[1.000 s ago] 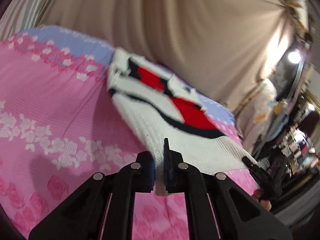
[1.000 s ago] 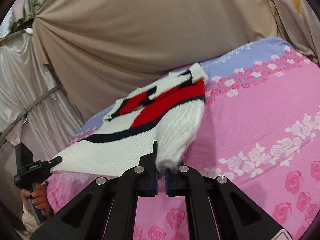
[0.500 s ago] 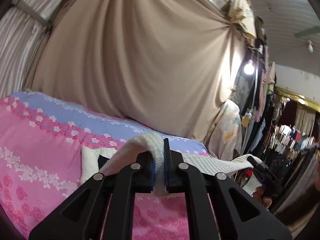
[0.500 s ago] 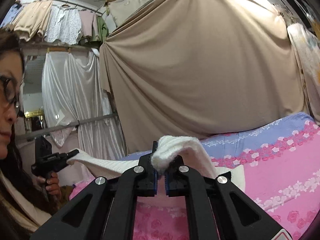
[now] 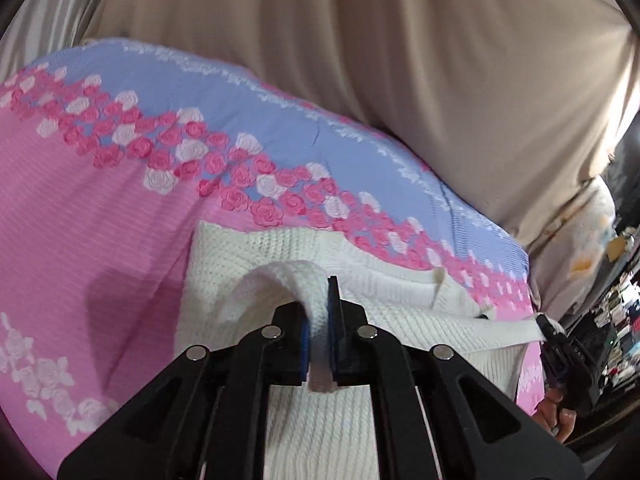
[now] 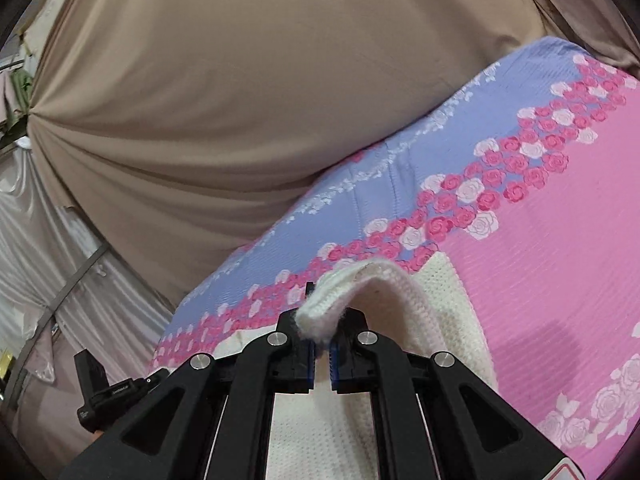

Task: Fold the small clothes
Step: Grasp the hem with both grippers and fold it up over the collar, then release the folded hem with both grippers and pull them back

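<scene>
Both grippers' jaws on sweater (image 5: 248,264) edge.

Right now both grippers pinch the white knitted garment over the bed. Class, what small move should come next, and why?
Probably lower both grippers a little and lay the held edge flat. The left gripper and right gripper each clamp a raised loop of the white sweater, while the rest of it already lies on the pink floral bedspread. The lifted edge likely needs setting down before letting go.
</scene>
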### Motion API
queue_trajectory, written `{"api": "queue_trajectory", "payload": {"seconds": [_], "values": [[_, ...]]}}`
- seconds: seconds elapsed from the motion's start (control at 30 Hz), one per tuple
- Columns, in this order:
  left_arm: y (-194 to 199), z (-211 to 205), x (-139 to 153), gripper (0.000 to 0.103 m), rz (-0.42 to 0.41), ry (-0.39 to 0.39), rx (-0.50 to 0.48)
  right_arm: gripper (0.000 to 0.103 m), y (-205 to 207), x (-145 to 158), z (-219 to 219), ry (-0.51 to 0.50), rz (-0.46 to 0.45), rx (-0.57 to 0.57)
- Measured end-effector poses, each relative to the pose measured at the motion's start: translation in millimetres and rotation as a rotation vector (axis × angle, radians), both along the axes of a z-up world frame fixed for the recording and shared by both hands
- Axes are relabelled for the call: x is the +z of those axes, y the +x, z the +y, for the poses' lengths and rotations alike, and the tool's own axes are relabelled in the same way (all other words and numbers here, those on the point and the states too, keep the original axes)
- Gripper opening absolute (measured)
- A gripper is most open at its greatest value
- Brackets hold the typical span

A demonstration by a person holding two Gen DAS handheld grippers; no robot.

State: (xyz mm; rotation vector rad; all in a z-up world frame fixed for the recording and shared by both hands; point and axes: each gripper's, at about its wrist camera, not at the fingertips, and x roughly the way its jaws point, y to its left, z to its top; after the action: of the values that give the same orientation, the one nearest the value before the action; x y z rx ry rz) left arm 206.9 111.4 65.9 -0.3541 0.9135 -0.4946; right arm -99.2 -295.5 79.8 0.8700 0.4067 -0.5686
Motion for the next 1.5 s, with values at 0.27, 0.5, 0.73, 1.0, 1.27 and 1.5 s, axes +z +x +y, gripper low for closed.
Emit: {"api": "queue_trajectory", "payload": {"seconds": [0.27,0.5,0.73,1.0,1.27,1.5], "values": [[33,-7,-48,0.008,0.104,0.007,0.048,0.004,31,-60,-29,0.056,0.178,-0.054],[2,15,-26,0.053,0.043,-0.091,0.068,0.062,3,-25,4,-0.127,0.174,-0.101],[-98,-22,27,0.073,-0.161,0.146,-0.17,0.054,21,15,129,-0.319,0.357,0.203],[-139,-55,-41,0.065,-0.071,0.432,-0.225,0.038,51,-40,209,-0.247,0.457,0.486],[-148,8,-40,0.064,-0.051,0.508,-0.145,0.022,-52,-45,156,-0.127,0.561,0.289],[-114,18,33,0.084,-0.203,0.434,-0.039,0.045,-72,6,98,-0.211,0.587,0.025]]}}
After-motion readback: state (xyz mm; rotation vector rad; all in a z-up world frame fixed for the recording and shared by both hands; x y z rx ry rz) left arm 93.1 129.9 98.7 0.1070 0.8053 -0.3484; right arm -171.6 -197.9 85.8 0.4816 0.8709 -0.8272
